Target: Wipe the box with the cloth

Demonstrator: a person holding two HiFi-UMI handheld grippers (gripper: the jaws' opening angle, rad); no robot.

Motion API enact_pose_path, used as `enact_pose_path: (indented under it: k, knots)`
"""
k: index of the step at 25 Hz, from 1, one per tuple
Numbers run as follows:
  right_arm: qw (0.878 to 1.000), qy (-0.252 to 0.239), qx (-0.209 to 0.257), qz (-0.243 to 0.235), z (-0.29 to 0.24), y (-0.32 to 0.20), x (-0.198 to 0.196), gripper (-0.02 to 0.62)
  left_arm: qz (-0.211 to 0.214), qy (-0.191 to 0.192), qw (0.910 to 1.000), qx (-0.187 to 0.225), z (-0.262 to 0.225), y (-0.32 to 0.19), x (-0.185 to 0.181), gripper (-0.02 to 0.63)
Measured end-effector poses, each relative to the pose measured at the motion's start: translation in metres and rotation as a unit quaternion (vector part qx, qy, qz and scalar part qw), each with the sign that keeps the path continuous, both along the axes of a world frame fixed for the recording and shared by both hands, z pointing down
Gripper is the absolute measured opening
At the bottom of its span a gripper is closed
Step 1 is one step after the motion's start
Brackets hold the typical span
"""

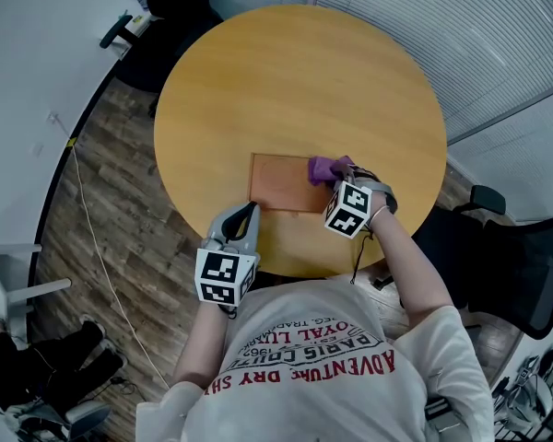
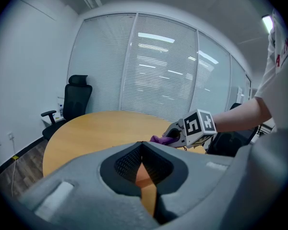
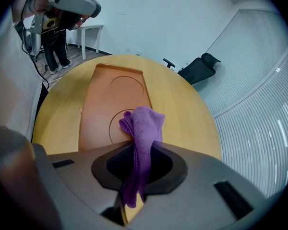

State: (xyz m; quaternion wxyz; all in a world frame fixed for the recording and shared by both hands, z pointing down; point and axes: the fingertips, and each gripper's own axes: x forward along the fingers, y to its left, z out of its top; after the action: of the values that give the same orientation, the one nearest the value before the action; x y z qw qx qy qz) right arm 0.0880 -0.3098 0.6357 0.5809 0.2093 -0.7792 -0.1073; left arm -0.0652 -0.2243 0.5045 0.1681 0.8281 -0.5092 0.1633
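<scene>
On the round light-wood tabletop, amid wood-plank floor, white slatted blinds and a black office chair, a flat orange-brown box lies near the front edge, the right hand-held gripper pinching a purple cloth over its right end, the left hand-held gripper closed and empty beside it.

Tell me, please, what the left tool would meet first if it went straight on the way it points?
Probably the box, at its near left corner: the left tool points at it, though its height above the table is unclear.
</scene>
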Motion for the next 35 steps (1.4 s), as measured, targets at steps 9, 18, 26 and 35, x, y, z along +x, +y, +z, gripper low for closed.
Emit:
enact_pose_path:
  k: [9,18,26,35]
  knots:
    - [1.000,-0.001,-0.009,0.015,0.001,0.026,-0.006,0.063,0.012,0.005,0.9999,0.007,-0.006,0.004,-0.007,0.009]
    - [0.999,-0.004,-0.014,0.035,0.000,0.050,-0.009,0.064,0.029,0.006,0.9995,0.012,-0.010,0.009,-0.012,0.009]
    - [0.997,-0.010,-0.043,0.059,0.001,0.082,-0.011,0.063,0.064,0.003,0.9979,0.012,-0.008,0.018,-0.006,0.009]
    - [0.992,-0.003,-0.096,0.081,0.009,0.127,-0.004,0.063,0.083,0.005,0.9965,0.010,-0.006,0.026,-0.002,0.009]
